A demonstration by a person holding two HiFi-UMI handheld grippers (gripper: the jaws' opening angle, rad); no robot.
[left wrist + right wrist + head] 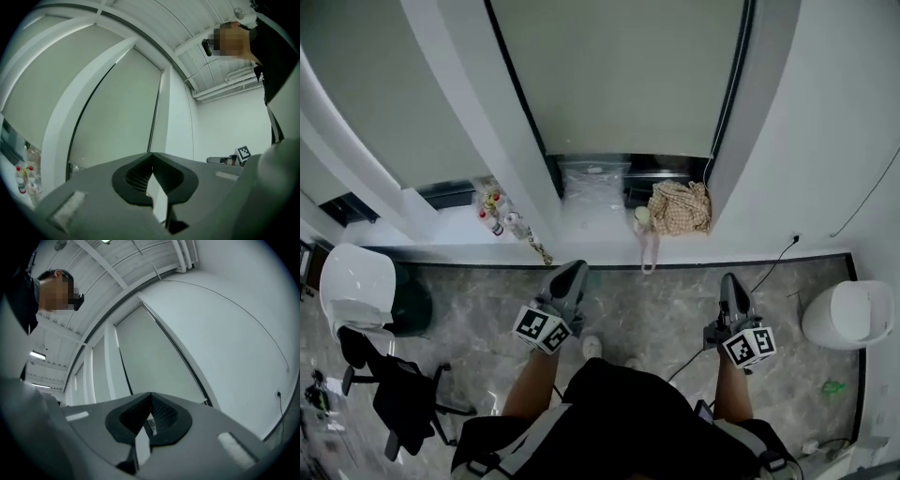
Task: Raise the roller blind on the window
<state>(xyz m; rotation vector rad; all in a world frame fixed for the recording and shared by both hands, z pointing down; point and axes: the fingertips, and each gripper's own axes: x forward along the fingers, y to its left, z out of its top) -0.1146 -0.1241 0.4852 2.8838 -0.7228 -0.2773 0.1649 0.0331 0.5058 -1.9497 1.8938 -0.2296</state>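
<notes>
The left gripper (569, 273) and the right gripper (731, 280) are held side by side, well apart. Each has its jaws closed together with nothing between them. Both point at the window ahead.

The roller blind (619, 75) hangs straight in front, filling the space ahead of and between the two tips. Its sheet is flat and its long axis runs up and down. Its bottom edge lies level, just above the sill (600, 247), so only a low strip of glass is uncovered.

A white pillar (478, 103) bounds the blind ahead and left of the left gripper. A white wall (806, 122) bounds it ahead and right of the right gripper.

On the sill, a clear plastic bag (592, 183) sits ahead of the left gripper, and a checked cloth bag (680, 208) sits ahead, between the two. Bottles (492, 214) stand further left.

Stone floor (656, 309) shows between the grippers. A white bin (848, 314) stands to the right of the right gripper, and a black chair (394, 389) stands behind and left of the left one.
</notes>
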